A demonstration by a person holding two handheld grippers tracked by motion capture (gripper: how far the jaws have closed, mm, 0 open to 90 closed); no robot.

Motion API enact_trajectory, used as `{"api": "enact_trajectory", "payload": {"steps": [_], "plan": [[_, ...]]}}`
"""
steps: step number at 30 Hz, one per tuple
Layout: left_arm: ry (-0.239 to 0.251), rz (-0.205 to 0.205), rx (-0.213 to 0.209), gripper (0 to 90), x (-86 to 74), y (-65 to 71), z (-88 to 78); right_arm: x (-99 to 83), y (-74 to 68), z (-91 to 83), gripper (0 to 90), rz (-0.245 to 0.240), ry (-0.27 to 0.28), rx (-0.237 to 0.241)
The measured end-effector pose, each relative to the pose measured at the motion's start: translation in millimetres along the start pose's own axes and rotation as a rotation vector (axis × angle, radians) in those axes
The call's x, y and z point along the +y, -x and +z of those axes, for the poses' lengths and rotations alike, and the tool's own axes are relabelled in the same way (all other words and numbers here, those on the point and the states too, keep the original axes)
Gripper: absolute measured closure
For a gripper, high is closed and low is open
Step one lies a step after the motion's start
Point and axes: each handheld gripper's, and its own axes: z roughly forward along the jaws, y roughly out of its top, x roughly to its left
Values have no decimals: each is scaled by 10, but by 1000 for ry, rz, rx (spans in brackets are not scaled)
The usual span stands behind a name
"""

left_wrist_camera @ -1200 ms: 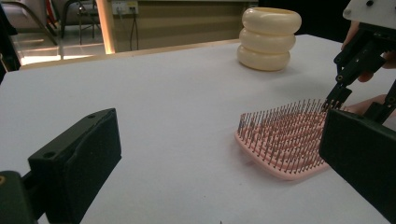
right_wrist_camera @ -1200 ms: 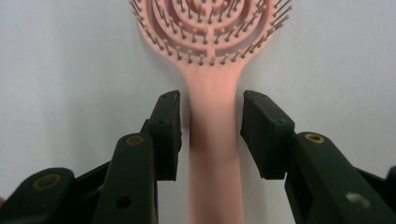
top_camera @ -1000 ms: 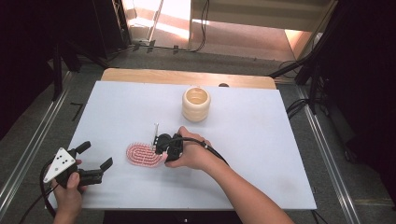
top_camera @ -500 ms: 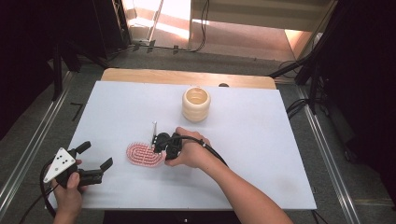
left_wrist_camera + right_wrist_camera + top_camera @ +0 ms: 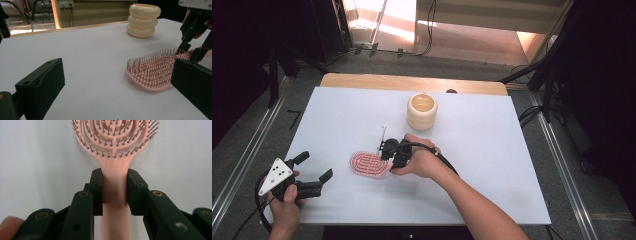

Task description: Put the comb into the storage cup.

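High view: right gripper lay low on the white table, jaws pointed toward the pink oval plastic hairbrush with metal-tipped bristles, which rested bristles up directly ahead of them. Cream ribbed ring-stacked ceramic holder stood well beyond the jaws, apart from the brush. Left gripper sat near the table's front corner, well away from the brush.

Left gripper view: jaws stood wide apart with nothing between them; brush head lay ahead toward the right-hand jaw, cream holder farther off, right gripper at the brush's far end.

Right gripper view: had just been closing, and both pads pressed the sides of the brush's narrow neck, just behind the head; handle ran back between the jaws.

Likely risk: grip so near the head on a smooth, tapering neck could let the brush pivot or slide once lifted, head drooping. Too shallow a lift could also drag bristles across the table.
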Motion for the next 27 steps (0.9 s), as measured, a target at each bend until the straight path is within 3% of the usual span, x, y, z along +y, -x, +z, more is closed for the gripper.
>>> {"api": "enact_trajectory", "payload": {"steps": [3,8,12,16,27], "plan": [[0,0,0,0,0,0,0,-9,-5,27,672,2,-6,-31],[0,0,-2,0,0,0,0,-16,-6,75,662,11,-21,-17],[0,-1,-1,0,0,1,1,-6,20,79,560,18,-3,-20],[-3,3,0,0,1,2,2,22,21,87,568,45,-1,-24],[-2,2,0,0,1,4,2,73,-20,113,670,27,-17,-37]]}}
